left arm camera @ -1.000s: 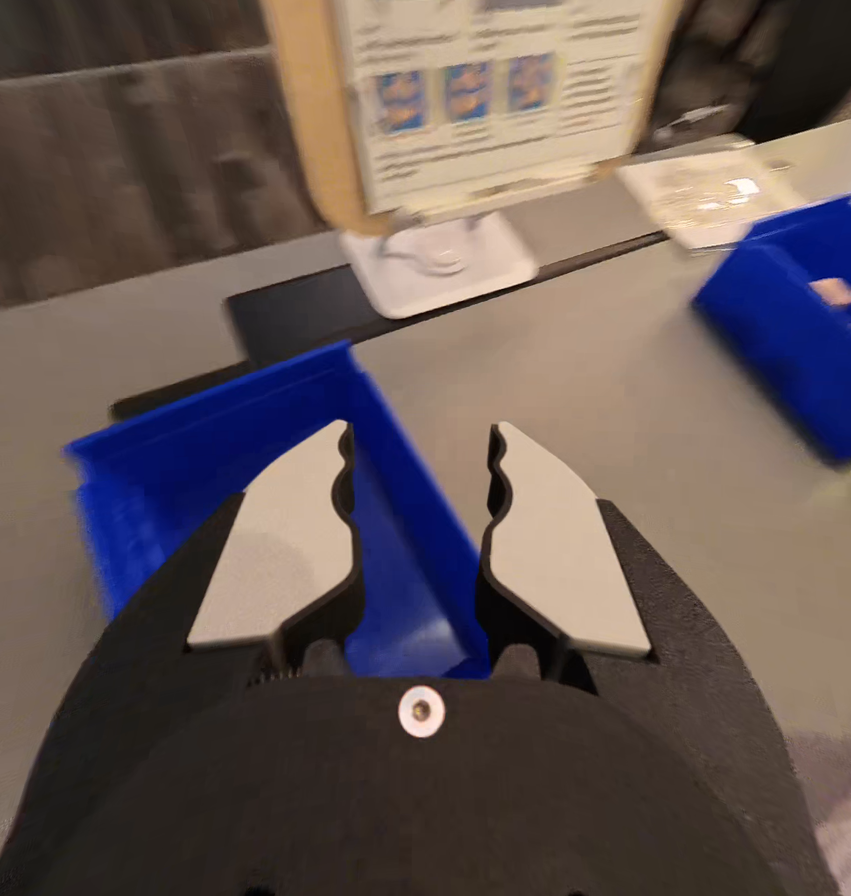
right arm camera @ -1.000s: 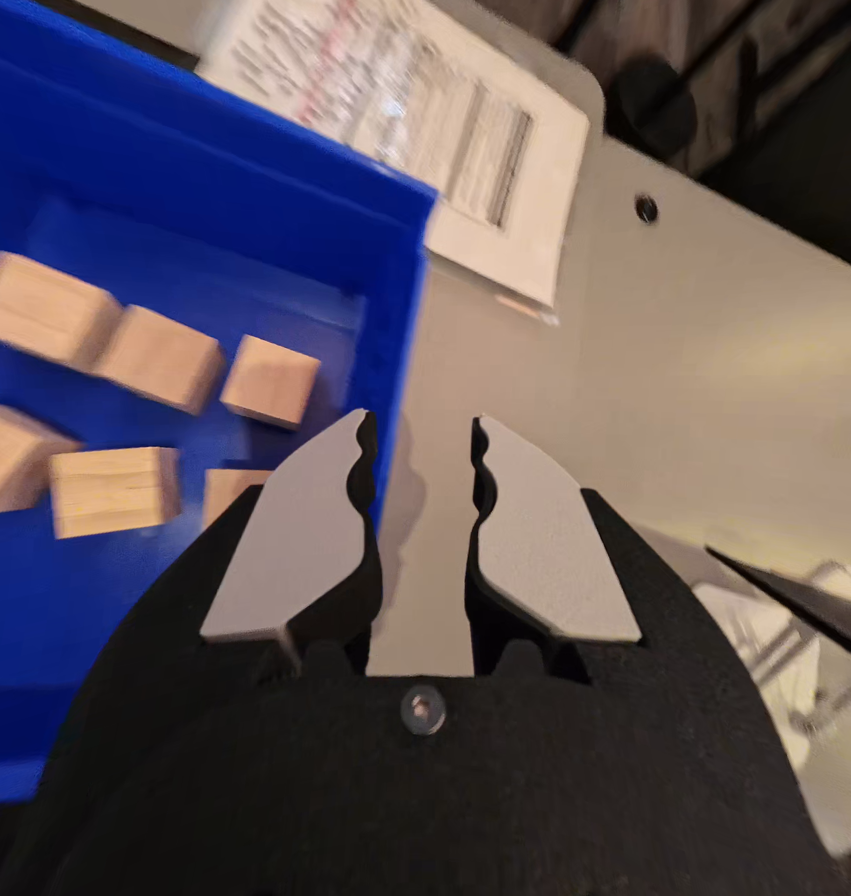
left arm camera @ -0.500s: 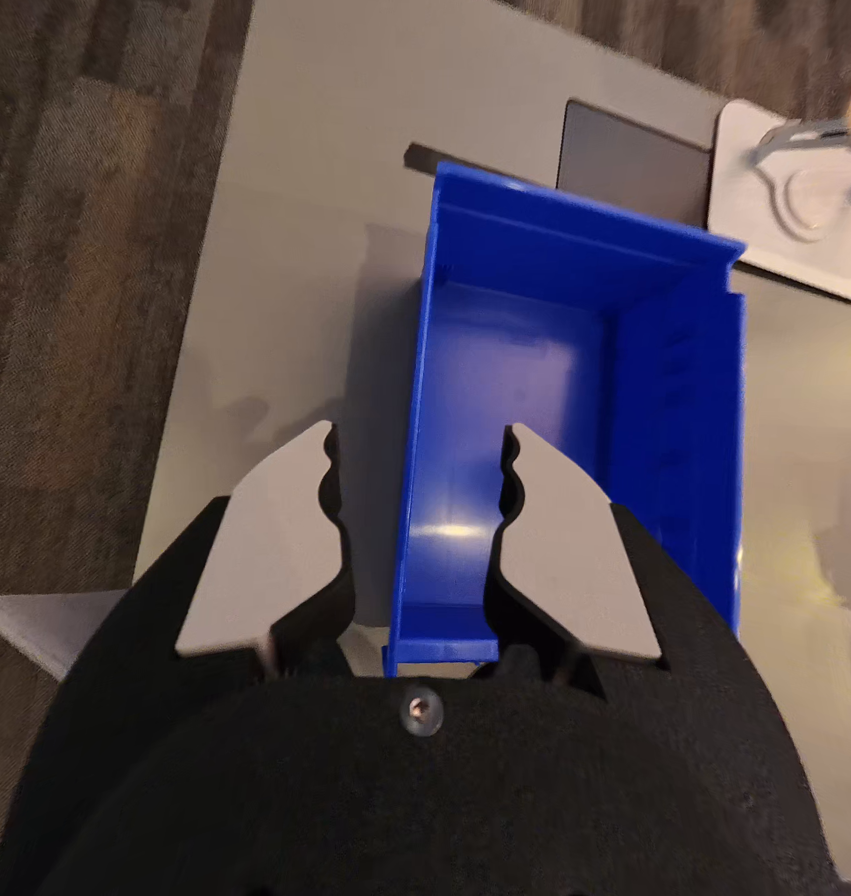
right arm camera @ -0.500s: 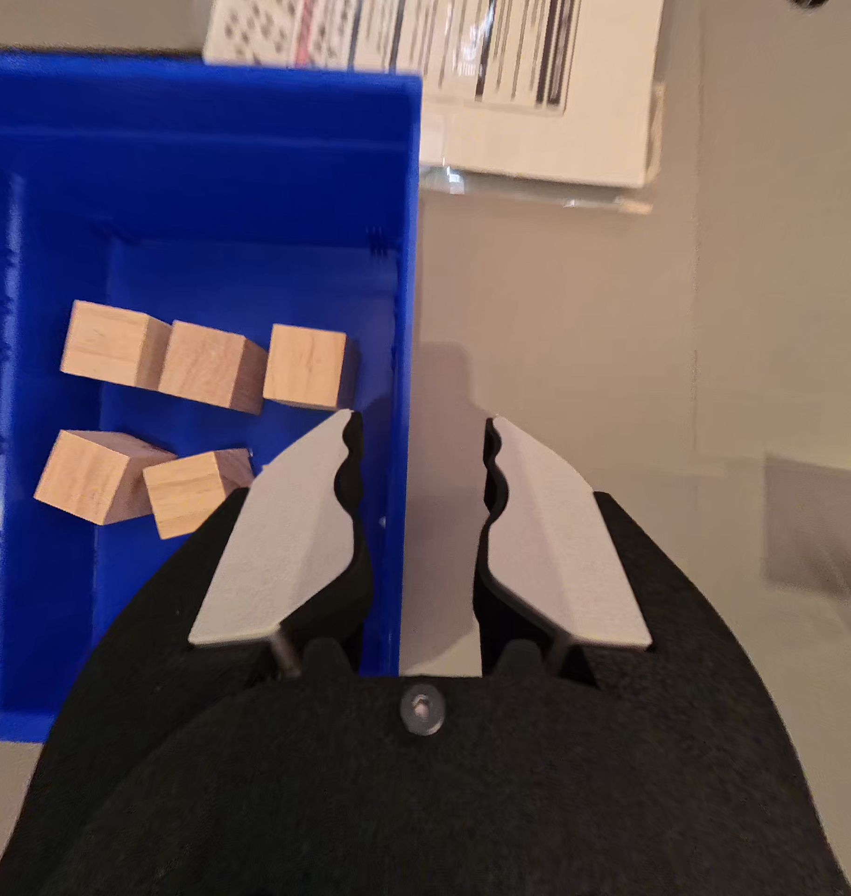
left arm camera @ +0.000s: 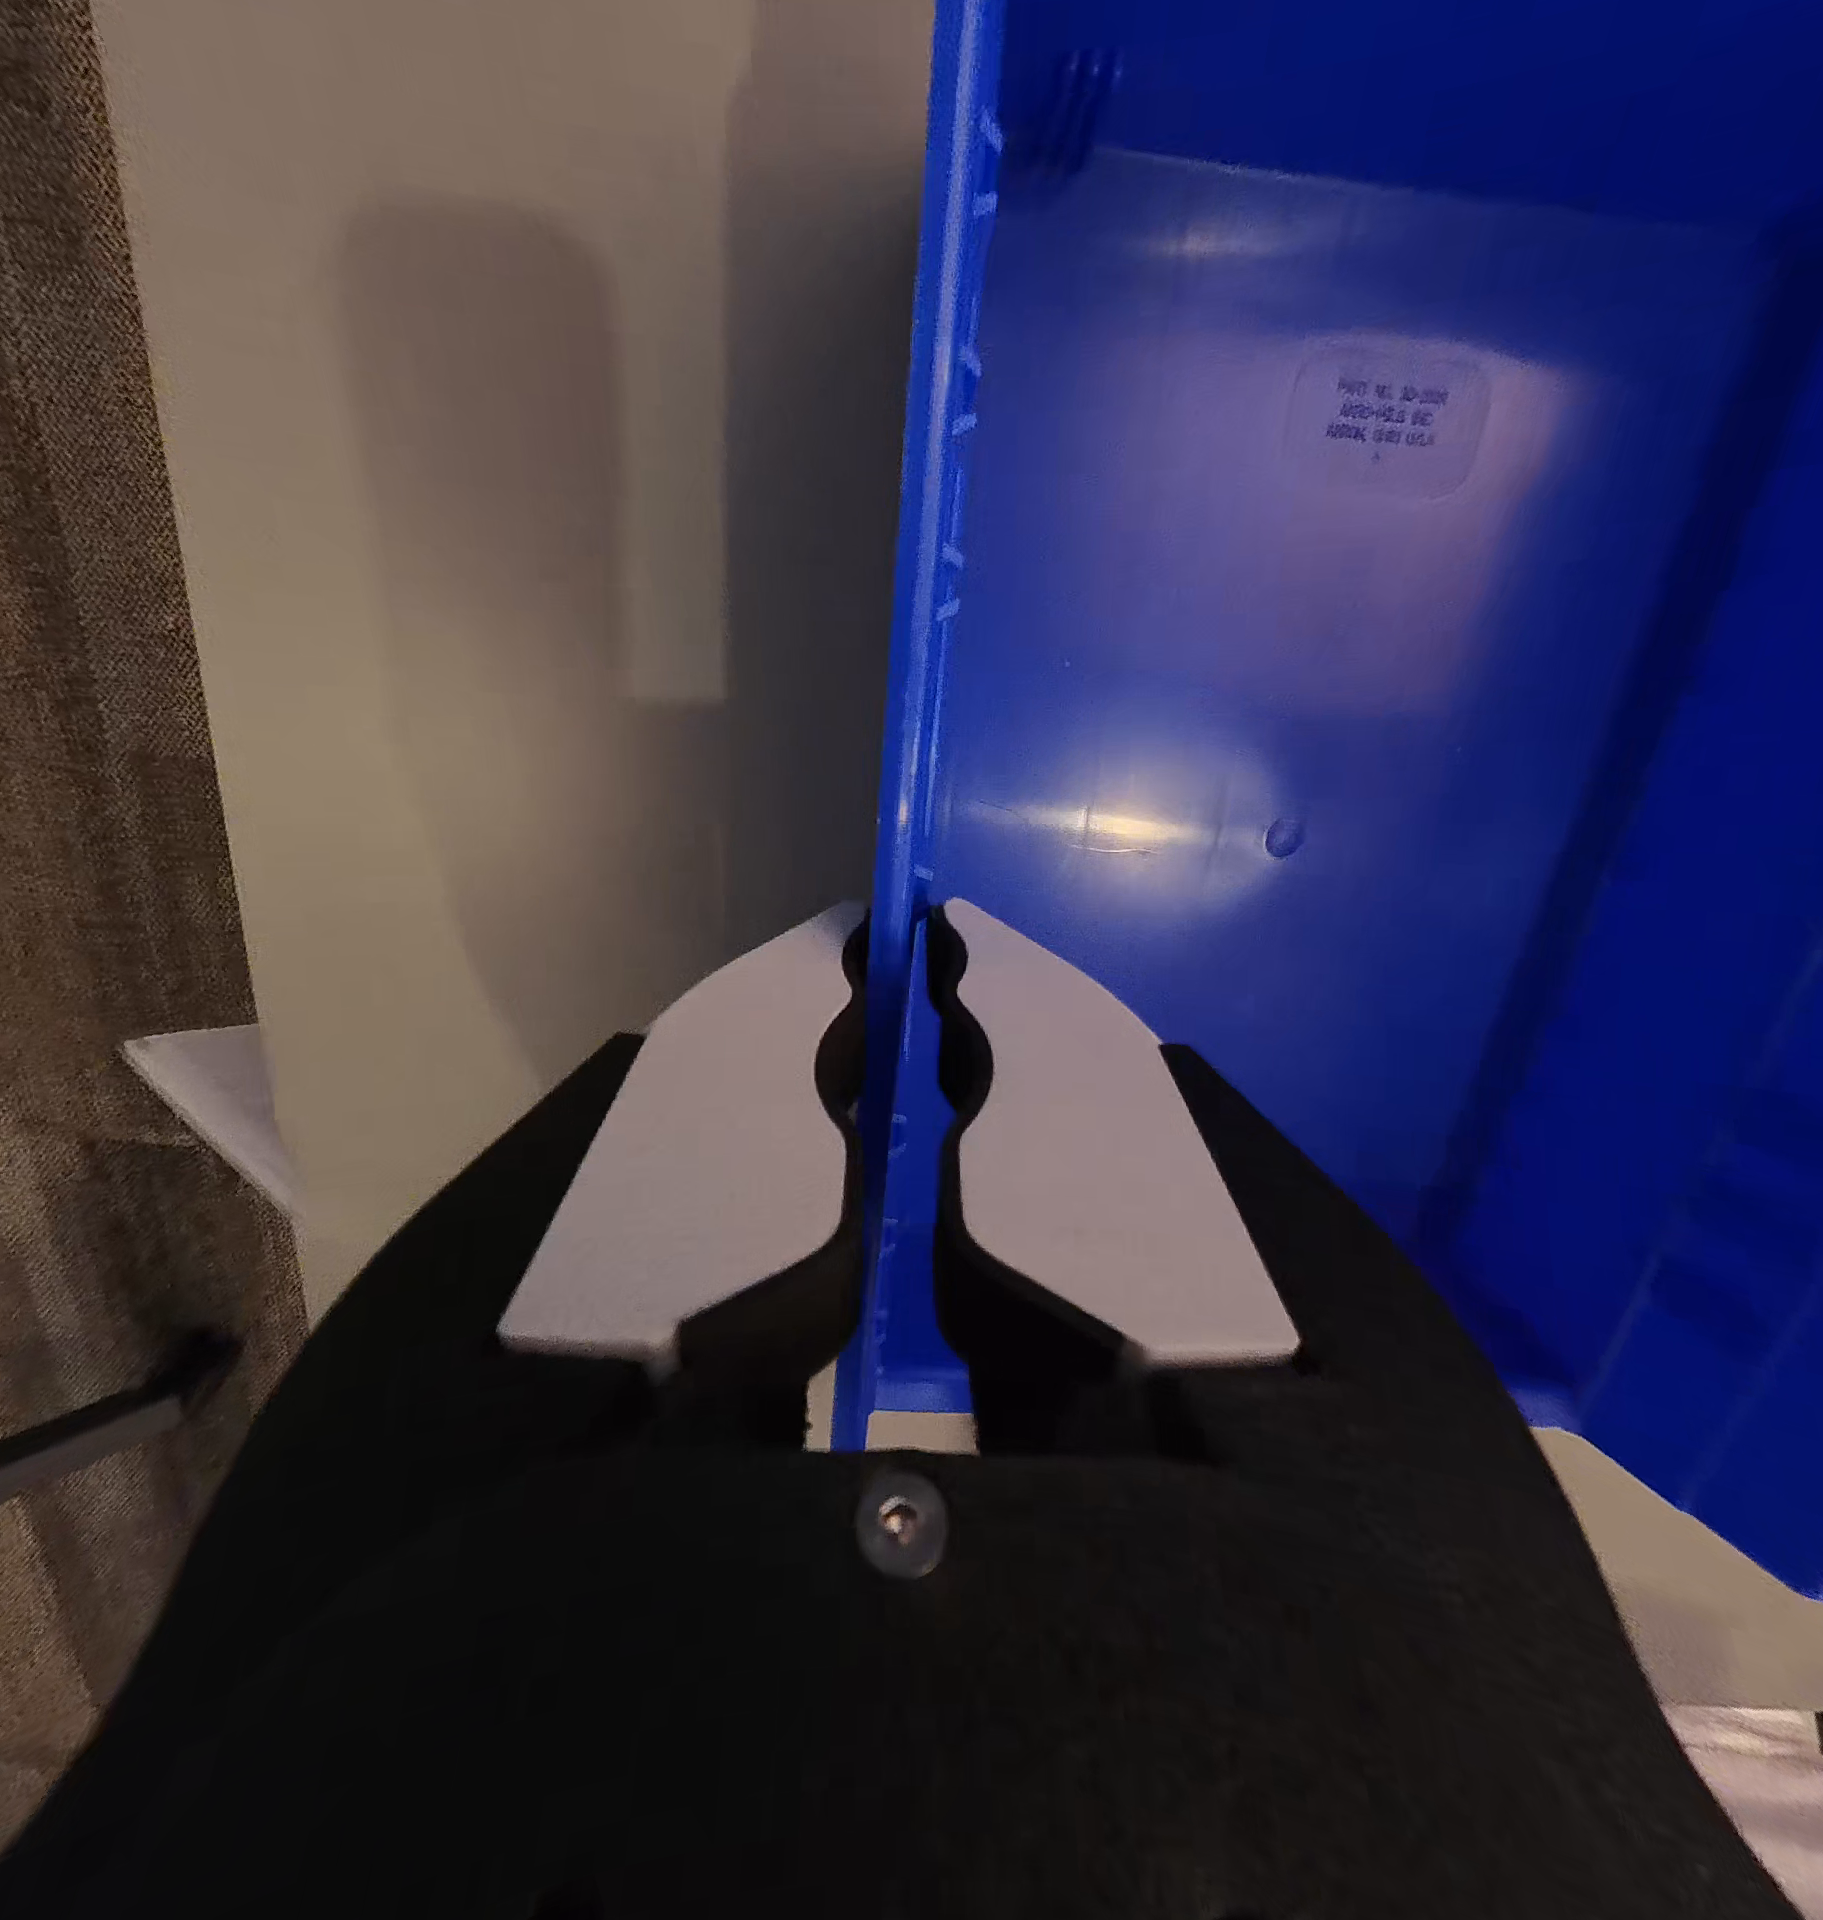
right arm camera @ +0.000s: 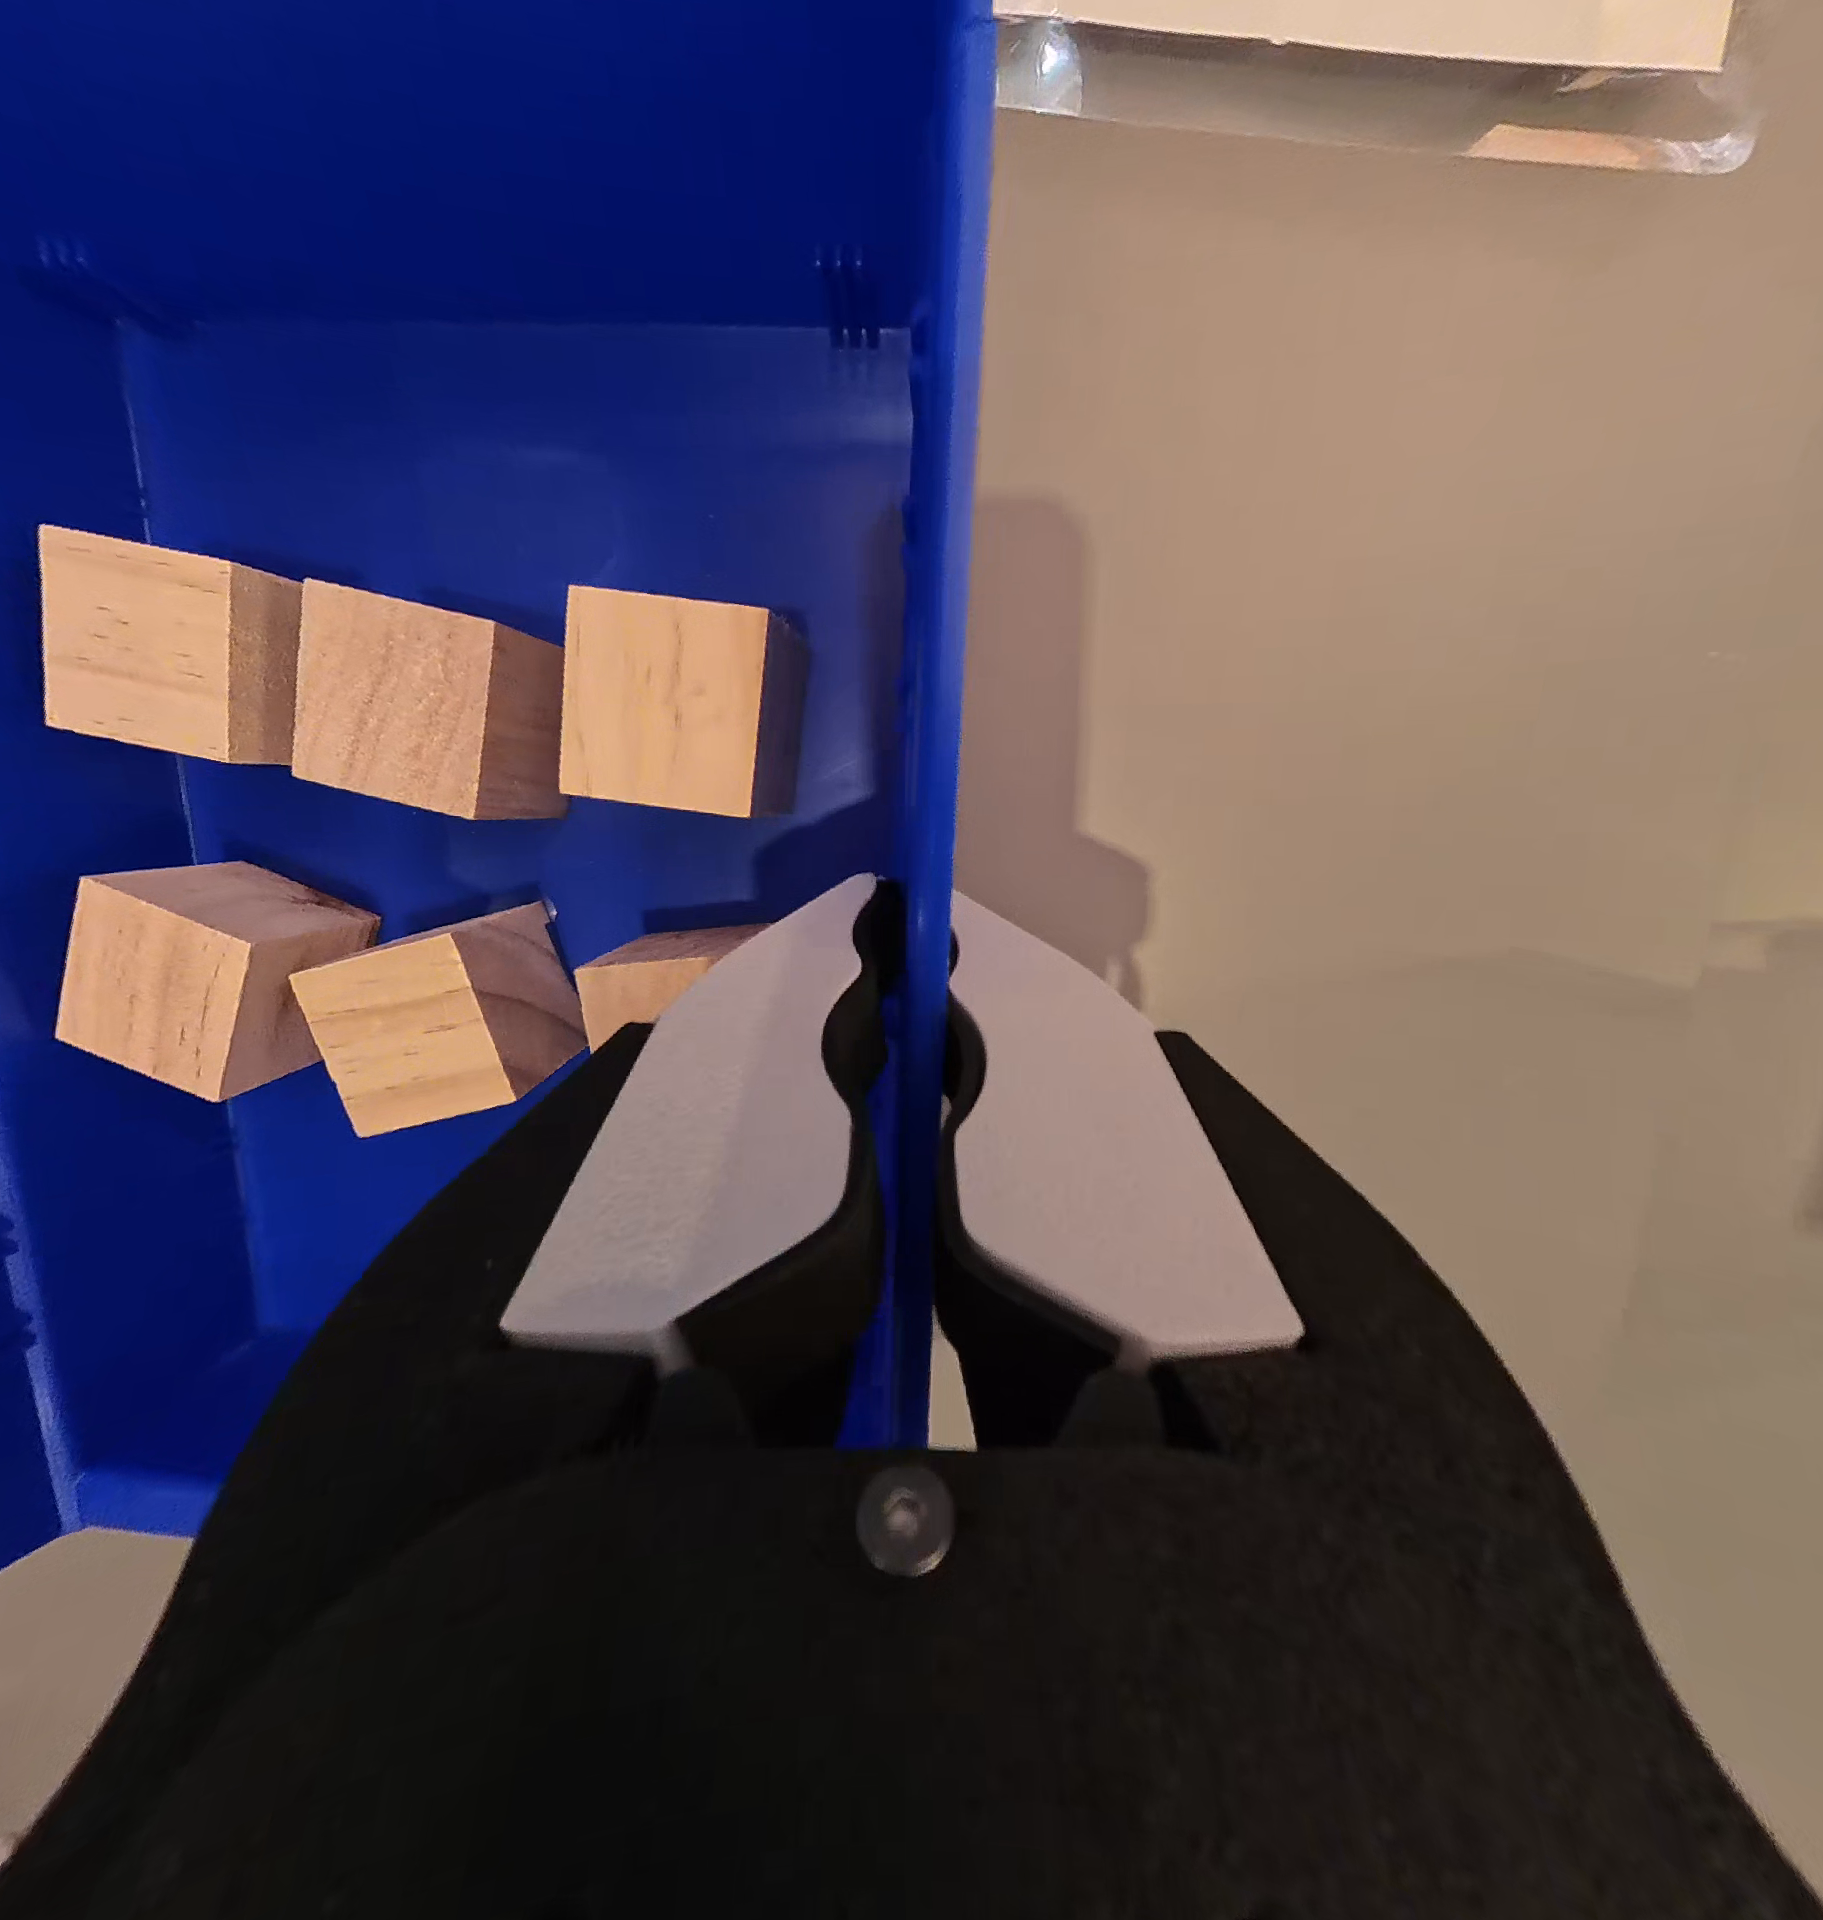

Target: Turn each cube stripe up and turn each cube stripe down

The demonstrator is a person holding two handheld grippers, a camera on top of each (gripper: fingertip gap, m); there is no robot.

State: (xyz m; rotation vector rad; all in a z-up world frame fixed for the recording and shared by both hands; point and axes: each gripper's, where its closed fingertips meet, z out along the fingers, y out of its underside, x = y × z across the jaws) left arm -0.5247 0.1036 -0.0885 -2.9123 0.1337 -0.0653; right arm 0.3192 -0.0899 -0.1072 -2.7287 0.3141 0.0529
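Observation:
My left gripper is shut on the left wall of an empty blue bin. My right gripper is shut on the right wall of a second blue bin. That bin holds several plain wooden cubes, in a far row and a near row. One near cube is partly hidden behind my left finger. No stripe shows on any visible cube face.
Both bins stand on a grey table. A clear sleeve holding a white sheet lies beyond the right bin. The table's left edge borders brown carpet close to the left bin.
Both grippers moved down over the bin walls and closed on them. The left one swung from the table view to the empty bin's left wall; the right one straddled, then gripped, the cube bin's right wall.

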